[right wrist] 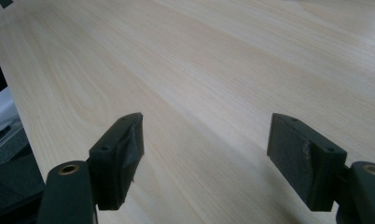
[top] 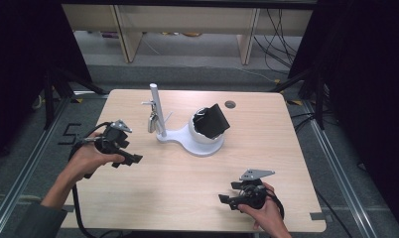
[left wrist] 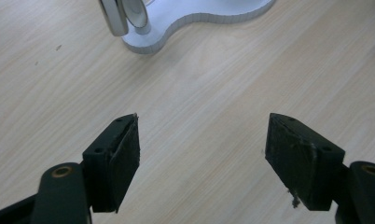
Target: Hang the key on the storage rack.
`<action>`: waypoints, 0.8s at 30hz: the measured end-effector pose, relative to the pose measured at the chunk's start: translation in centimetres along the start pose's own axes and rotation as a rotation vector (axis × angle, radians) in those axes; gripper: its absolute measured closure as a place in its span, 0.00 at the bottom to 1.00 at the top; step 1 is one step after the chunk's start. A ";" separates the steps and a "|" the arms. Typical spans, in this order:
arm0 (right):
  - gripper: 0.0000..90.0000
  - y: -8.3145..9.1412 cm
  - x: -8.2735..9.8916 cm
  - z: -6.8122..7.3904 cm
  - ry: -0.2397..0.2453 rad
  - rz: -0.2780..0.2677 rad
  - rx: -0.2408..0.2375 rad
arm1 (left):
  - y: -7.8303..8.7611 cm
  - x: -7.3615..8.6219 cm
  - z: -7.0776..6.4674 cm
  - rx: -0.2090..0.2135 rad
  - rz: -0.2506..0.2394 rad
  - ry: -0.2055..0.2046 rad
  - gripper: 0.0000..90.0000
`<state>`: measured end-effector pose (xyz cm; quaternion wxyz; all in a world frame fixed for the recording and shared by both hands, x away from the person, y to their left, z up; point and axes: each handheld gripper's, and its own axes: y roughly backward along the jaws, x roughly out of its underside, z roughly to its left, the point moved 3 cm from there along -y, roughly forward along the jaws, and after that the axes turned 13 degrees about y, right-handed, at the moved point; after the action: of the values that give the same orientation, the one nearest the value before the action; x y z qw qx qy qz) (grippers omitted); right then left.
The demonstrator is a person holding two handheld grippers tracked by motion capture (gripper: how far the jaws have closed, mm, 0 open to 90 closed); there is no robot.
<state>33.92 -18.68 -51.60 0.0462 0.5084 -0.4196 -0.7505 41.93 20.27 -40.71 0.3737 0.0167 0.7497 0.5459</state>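
A white stand (top: 157, 111) with a tall post rises at the middle of the wooden table (top: 187, 188). A small metal lock-like piece (top: 152, 123) hangs from a hook on the post. The stand's base runs right into a white round cup (top: 207, 144) that holds a tilted black pouch-like object (top: 213, 120). My left gripper (top: 130, 159) hovers left of the stand, open and empty. In the left gripper view its jaws (left wrist: 202, 140) stand wide over bare wood, below the stand's base (left wrist: 195, 18) and the metal piece (left wrist: 125, 14). My right gripper (top: 226, 201) sits near the front edge, open (right wrist: 204, 140) over bare wood.
A round cable hole (top: 230, 104) sits in the table's back right. Wooden furniture legs (top: 128, 34) and loose cables (top: 282, 44) lie on the floor behind. Metal rails (top: 336, 163) run along both sides, with dark curtains beyond.
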 end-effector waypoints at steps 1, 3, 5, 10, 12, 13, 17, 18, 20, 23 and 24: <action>0.31 0.0 0.0 0.0 -0.002 0.000 -0.003 | 0.0 0.2 -0.2 0.003 0.000 -0.003 0.29; 0.31 0.1 0.1 -0.2 0.004 -0.001 0.002 | -0.1 0.6 -0.6 0.004 -0.018 -0.002 0.28; 0.31 0.1 0.1 -0.2 0.015 -0.008 0.002 | -0.3 1.1 -1.0 0.009 -0.023 -0.006 0.27; 0.31 0.0 0.0 -0.1 0.020 -0.005 -0.001 | -0.8 2.1 -1.7 0.010 -0.034 -0.016 0.27; 0.31 0.0 0.0 -0.1 0.028 -0.008 0.000 | -1.1 2.6 -2.1 0.017 -0.034 -0.020 0.27; 0.31 0.0 0.0 -0.1 0.025 -0.010 0.007 | -1.3 2.9 -2.3 0.015 -0.030 -0.027 0.27; 0.31 0.0 0.1 0.1 0.004 -0.010 -0.010 | -1.6 3.5 -3.1 0.038 -0.036 -0.033 0.26; 0.31 0.1 0.2 0.1 0.020 -0.004 0.006 | -1.8 3.7 -3.3 0.043 -0.056 -0.036 0.26; 0.31 -0.1 0.2 0.3 -0.001 -0.010 -0.003 | -2.0 4.1 -3.6 0.043 -0.049 -0.043 0.26; 0.31 -0.1 0.1 0.3 0.040 0.001 0.012 | -2.2 4.8 -4.0 0.043 -0.062 -0.055 0.26; 0.31 -0.2 0.1 0.3 0.042 -0.002 0.005 | -2.3 5.0 -4.2 0.045 -0.061 -0.057 0.26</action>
<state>33.69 -18.45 -51.72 0.0532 0.5247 -0.4198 -0.7387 36.81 18.14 -44.78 0.4110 0.0179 0.7511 0.5163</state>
